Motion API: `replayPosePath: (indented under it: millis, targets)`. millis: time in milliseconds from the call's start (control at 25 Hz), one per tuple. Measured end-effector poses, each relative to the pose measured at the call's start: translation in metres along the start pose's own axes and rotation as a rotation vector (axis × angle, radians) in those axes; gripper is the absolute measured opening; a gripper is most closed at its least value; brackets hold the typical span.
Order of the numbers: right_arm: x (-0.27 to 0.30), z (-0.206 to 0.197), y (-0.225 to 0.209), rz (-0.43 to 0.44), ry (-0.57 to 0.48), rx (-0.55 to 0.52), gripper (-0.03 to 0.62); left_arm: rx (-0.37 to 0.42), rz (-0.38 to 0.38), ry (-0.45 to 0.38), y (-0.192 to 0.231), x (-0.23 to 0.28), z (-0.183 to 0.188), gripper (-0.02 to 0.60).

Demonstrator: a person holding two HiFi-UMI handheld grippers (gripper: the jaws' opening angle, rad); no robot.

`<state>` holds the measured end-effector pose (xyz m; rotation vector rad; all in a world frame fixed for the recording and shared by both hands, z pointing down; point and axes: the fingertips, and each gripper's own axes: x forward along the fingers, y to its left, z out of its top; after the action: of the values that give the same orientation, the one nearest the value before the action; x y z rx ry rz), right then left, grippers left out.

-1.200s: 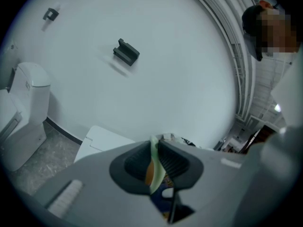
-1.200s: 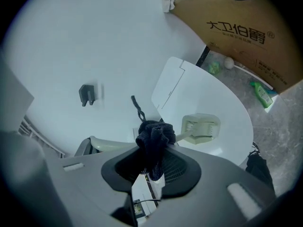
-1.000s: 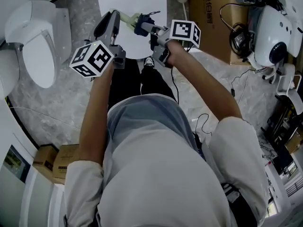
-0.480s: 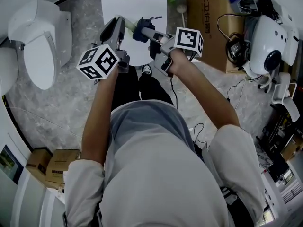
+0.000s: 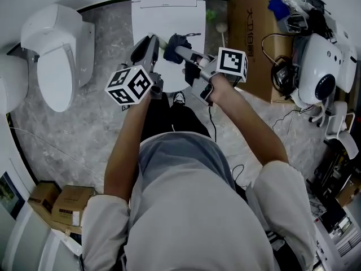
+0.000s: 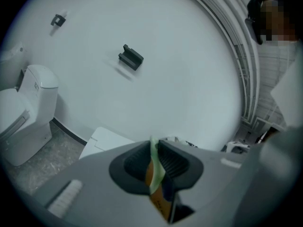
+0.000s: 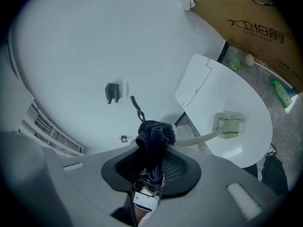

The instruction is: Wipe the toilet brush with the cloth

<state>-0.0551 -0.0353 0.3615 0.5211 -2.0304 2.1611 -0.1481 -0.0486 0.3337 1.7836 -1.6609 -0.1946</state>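
The toilet brush has a pale green handle (image 5: 162,40) and a pale squarish head (image 7: 228,125) that hangs over a white toilet lid (image 7: 246,103). My left gripper (image 5: 153,43) is shut on the handle's end, which shows as a pale green strip (image 6: 155,161) pinched between its jaws. My right gripper (image 5: 181,51) is shut on a dark blue cloth (image 5: 174,40), bunched at its tips (image 7: 154,135). The cloth sits right against the brush handle (image 7: 195,139), which runs out from behind it to the head.
A white toilet (image 5: 53,55) stands at the left, and the closed toilet lid (image 5: 169,7) lies just beyond the grippers. A cardboard box (image 5: 254,33), a green bottle (image 5: 210,15), a white machine (image 5: 324,66) and cables fill the right. Small boxes (image 5: 62,202) sit at bottom left.
Both grippers have shifted a little right and down in the head view, staying close together. The cloth remains against the brush handle and both grips are unchanged.
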Motion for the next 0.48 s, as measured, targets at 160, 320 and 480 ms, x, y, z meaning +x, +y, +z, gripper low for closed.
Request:
replayPosePath:
  millis: [160,320,480]
  targets:
    - [-0.005,0.000,0.009,0.008,0.002,-0.034,0.080,0.041,0.024,-0.008,-0.002,-0.007,0.000,0.000]
    - [-0.014,0.005,0.014,0.004,-0.017,-0.054,0.080,0.075,0.039,-0.006,-0.006,-0.013,-0.002,0.000]
    - [-0.018,0.005,0.025,0.051,-0.026,-0.090,0.080,0.101,0.047,-0.018,-0.008,-0.020,0.001,0.000]
